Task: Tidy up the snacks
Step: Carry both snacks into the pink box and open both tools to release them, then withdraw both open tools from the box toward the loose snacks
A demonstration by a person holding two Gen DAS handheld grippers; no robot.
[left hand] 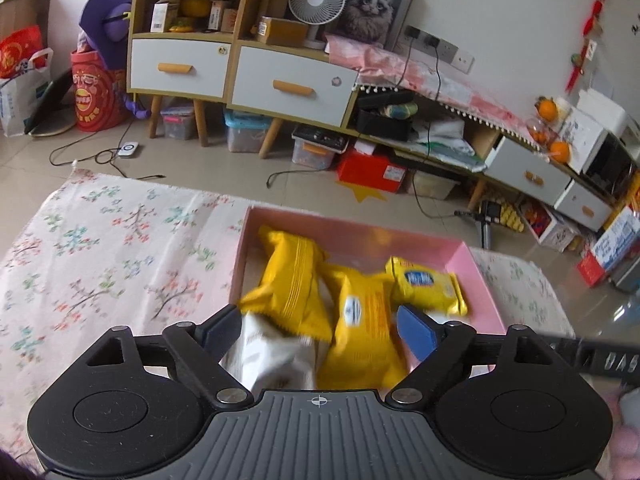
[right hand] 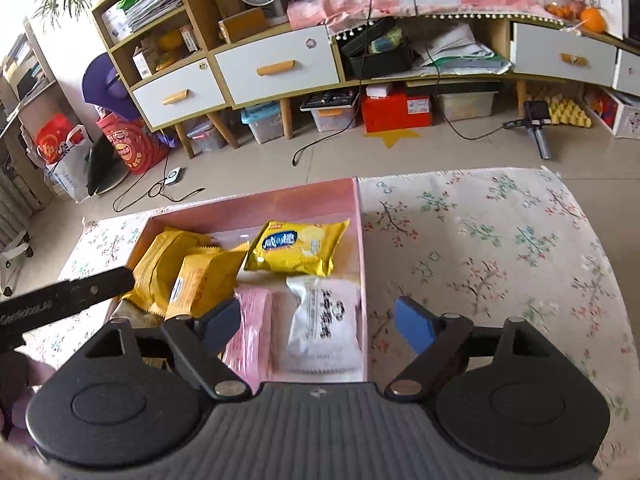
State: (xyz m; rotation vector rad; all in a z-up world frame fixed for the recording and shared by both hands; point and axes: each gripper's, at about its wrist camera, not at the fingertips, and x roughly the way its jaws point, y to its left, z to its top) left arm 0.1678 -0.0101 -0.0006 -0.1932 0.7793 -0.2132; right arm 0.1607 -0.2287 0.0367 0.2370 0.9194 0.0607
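Observation:
A pink box sits on the floral tablecloth and holds several snack packets. In the left wrist view three yellow packets lie in it: one at the left, one in the middle, one at the right, with a white packet under them. My left gripper is open and empty just above these packets. In the right wrist view my right gripper is open and empty over a white packet and a pink packet. A yellow packet lies behind them.
The floral tablecloth spreads to both sides of the box. Beyond the table edge are a tiled floor with cables, white-drawer cabinets, storage bins and a red box. The left gripper's body juts in at the right wrist view's left.

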